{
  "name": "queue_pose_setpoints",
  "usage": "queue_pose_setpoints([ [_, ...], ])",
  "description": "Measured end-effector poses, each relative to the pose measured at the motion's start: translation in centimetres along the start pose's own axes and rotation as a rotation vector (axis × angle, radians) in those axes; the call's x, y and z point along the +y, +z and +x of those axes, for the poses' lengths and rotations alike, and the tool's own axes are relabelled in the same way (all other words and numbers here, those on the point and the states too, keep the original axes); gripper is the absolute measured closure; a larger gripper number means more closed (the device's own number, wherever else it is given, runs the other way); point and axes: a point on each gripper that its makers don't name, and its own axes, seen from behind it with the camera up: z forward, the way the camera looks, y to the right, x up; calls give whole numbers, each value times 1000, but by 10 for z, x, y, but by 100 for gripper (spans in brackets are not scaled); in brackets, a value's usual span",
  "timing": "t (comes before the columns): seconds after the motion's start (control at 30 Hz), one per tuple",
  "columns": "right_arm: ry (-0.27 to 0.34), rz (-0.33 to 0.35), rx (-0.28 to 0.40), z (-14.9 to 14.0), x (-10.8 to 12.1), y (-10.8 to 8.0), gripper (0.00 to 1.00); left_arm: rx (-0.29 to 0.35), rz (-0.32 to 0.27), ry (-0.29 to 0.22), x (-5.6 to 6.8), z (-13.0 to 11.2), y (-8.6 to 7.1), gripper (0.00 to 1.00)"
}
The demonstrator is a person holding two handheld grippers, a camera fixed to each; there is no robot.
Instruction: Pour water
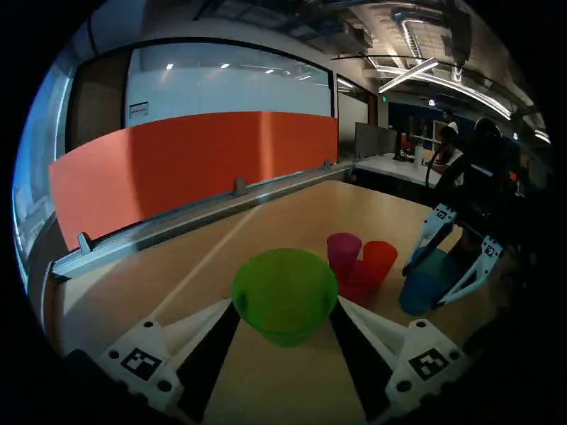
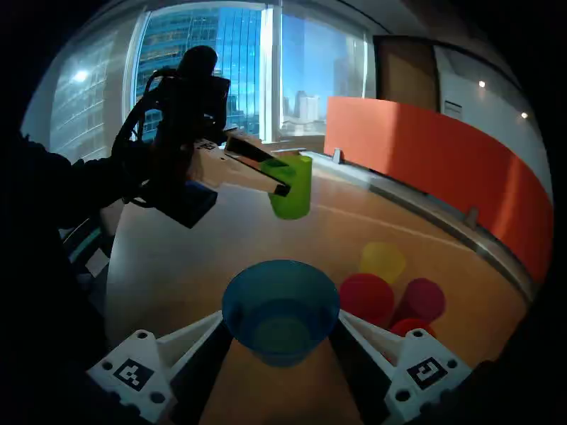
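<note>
Your left gripper (image 1: 283,304) pinches a translucent green plastic cup (image 1: 285,280). One finger presses on each side of it, and its open mouth sits right between the fingertips. Your right gripper (image 2: 281,319) clamps a translucent blue plastic cup (image 2: 281,297) the same way, with a finger against either wall. You cannot tell whether the paler patch at its bottom is water.

In the right gripper view, four loose cups huddle just beyond your right finger. There is a red plastic cup (image 2: 366,297), a magenta plastic cup (image 2: 424,299), a second red cup (image 2: 410,327) that is partly hidden, and a yellow plastic cup (image 2: 383,261) behind them. Well past your fingertips and to the left, the green cup hangs upright in the left gripper, apparently off the surface.

Everything is over a pale wooden table top (image 1: 212,262). A long orange partition panel (image 1: 198,163) runs along its far edge. Beyond the panel you see tall windows (image 2: 205,57) facing tower blocks, ceiling strip lights (image 1: 411,71), and two people at a distant desk (image 1: 446,142).

That makes six cups: one green, one blue, one yellow, one magenta and two red.
</note>
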Motion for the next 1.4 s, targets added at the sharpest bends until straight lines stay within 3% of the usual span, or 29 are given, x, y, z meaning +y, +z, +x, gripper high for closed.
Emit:
queue_pose_setpoints([
  [0.53,16,-52,121,33,1,-22,13,75,-40,28,34,21,-34,15],
  [1.4,32,-83,321,79,8,-30,12,158,-69,28,60,37,-51,15],
])
